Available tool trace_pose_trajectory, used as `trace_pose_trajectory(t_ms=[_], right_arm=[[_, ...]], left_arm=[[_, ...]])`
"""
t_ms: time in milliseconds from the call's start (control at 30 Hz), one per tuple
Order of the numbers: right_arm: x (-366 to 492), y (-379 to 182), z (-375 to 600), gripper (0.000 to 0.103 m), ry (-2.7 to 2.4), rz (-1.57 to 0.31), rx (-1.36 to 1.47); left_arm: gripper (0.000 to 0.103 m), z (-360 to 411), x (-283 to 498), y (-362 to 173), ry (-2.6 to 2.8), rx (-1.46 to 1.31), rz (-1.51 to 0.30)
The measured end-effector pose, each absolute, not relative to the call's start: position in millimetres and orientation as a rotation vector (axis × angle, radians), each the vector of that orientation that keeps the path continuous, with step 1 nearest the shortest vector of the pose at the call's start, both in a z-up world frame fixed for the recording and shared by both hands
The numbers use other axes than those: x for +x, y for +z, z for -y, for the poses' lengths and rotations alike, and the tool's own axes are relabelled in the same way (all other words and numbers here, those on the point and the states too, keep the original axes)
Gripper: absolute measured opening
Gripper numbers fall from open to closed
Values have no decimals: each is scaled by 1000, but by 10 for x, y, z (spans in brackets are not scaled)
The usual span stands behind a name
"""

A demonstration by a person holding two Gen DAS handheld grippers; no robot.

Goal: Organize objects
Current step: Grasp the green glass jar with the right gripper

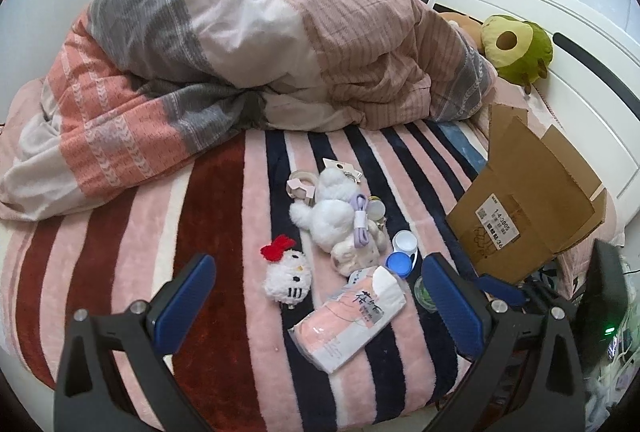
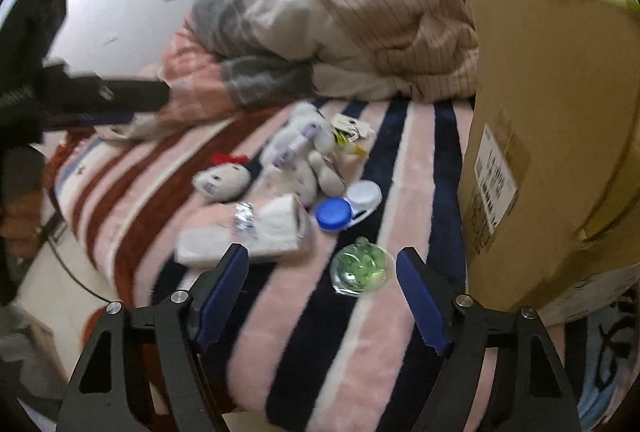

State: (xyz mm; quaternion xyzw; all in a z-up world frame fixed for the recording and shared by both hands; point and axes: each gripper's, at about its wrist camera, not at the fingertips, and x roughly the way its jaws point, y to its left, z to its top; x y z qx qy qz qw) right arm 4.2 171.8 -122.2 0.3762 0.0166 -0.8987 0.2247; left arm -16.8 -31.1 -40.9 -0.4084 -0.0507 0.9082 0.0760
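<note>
Right gripper (image 2: 322, 296): jaws spread wide, nothing held, hovering low centre of the right wrist view just short of the clear green ornament (image 2: 360, 269). Risk: smooth rounded body may slip or roll on the plush bed blanket (image 2: 304, 352) if pinched off-centre.

Left gripper (image 1: 316, 296): also wide open and empty, lower frame of the left wrist view, above the tissue pack (image 1: 352, 320). Risk: soft pack may deform, jaws may snag blanket pile.

Mid-frame: Hello Kitty plush (image 1: 286, 278), white plush toy (image 1: 332, 216) with purple cable (image 1: 360, 220) lying on it, blue contact lens case (image 1: 402, 256). Risk: crowded items, neighbours dragged along.

Right of frame: cardboard box (image 1: 532, 200), leaning; may tip if bumped.

Far: bunched duvet (image 1: 240, 52).
</note>
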Motion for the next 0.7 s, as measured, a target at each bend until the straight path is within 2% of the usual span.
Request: trace_pose_trajectory(t_ms=[167,333,367,400,567,633,667,700], right_arm=[[-87,-1419,-1711,62,-2493,-31,1062],[-138,-1554,-1635,45,-2511,-107,1069],[-134,-1575,-1623,35,-2522,-129,1070],[-134,-1590,-1619,31,-2529,-140,1072],[-117,-1585,-1644,31,-2531,-162,1058],[-104,-1581,-1645,44,-2557,-179,1064],[-105,-1596,-1647,56,-2558,-185,1072],[-108,-1613,-1643,56,-2548,-185,1072]], left_arm=[[102,337,-202,-480,2707,-1246,167],[102,352,-209,-529,2696,-1266,178],[102,351,-208,-536,2693,-1270,177],[102,348,-206,-544,2689,-1273,176],[102,295,-184,-577,2637,-1282,145],[102,260,-175,-588,2615,-1289,118],[102,235,-164,-589,2615,-1291,94],[102,215,-158,-588,2614,-1291,77]])
